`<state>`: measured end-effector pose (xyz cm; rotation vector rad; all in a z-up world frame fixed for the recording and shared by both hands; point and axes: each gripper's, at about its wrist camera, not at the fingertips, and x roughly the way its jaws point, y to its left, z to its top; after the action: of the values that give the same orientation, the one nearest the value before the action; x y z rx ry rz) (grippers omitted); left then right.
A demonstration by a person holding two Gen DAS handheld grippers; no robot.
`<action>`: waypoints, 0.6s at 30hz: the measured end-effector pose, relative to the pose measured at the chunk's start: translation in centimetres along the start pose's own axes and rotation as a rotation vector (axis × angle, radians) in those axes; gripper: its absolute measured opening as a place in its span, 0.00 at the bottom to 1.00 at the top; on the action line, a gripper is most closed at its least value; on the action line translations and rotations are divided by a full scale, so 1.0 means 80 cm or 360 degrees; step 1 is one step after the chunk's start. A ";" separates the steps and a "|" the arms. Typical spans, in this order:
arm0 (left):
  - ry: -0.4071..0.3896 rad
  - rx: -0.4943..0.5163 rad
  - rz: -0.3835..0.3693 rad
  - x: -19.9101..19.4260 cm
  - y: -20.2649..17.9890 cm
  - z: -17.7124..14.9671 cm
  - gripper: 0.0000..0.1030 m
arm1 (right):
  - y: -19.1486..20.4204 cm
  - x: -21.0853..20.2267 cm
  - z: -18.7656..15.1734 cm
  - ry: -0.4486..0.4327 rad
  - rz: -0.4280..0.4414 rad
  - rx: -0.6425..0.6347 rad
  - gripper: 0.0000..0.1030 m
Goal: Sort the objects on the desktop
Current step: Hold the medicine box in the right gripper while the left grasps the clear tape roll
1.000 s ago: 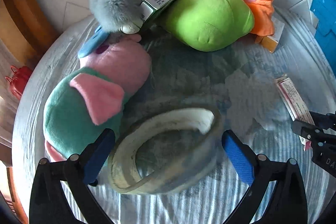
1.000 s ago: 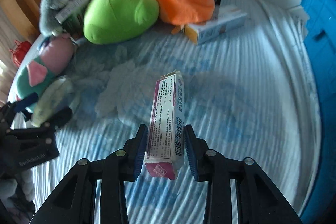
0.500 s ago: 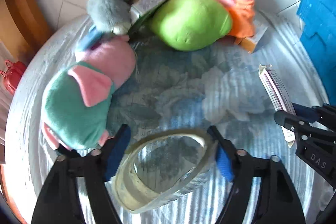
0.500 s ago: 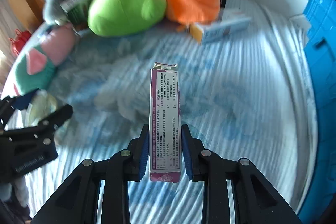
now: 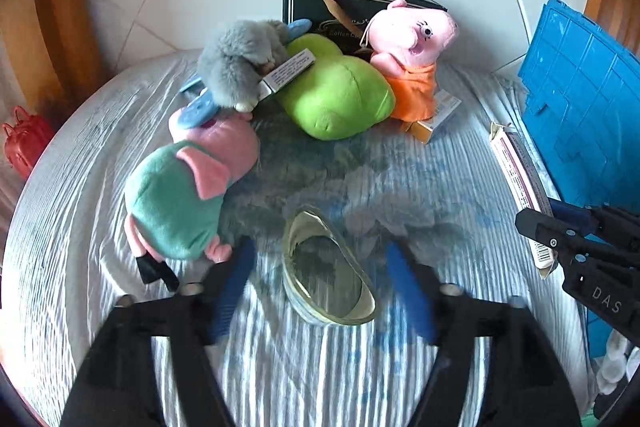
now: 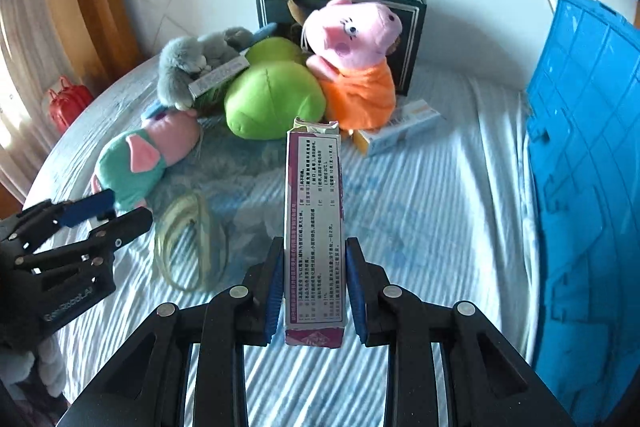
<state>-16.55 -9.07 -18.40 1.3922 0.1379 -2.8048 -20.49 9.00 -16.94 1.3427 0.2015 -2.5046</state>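
— Far left? Red bag [image 6: 69, 101] off the edge of the striped cloth [image 5: 320, 367], beside the wooden frame.

— Then the plush heap: green-dressed pig [image 5: 186, 187] lying flat, grey fluffy toy [image 5: 240, 67] just above, small printed box [image 5: 289, 71] wedged between grey toy and lime cushion [image 5: 338, 95].

— Left gripper [image 5: 320, 275]?

— Spread wide, blue pads blurred, gripping nothing. Clear tape roll [image 5: 326, 269] loose on the cloth between the fingers, touching neither. Seen from the right wrist [image 6: 192, 239], same roll lying just past the left gripper's tips, near the green pig's feet.

— Middle?

— Pink pig in orange dress [image 6: 352, 67] propped upright against the dark gift box [image 6: 416, 39] at the wall; yellow-and-white carton [image 6: 400, 131] flat beside its feet.

— Right gripper [image 6: 314, 291]?

— Clamped on the long purple-and-white box [image 6: 314, 223], pads pressed to both narrow sides near the lower end, torn flap end pointing away toward the toys, lifted clear of the cloth. From the left wrist, same box [image 5: 516, 167] at the right edge, close against the blue crate.

— Far right?

— Blue crate [image 6: 588, 187], ribbed wall facing in, standing on the cloth's edge.
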 end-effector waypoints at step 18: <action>0.0321 -0.0096 0.0124 0.113 0.027 -0.033 0.09 | -0.021 0.085 -0.015 0.0209 0.0028 0.0019 0.27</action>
<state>-19.83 -10.67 -27.29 1.6256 0.1643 -2.5718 -23.63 9.66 -23.32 1.5083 0.2019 -2.4085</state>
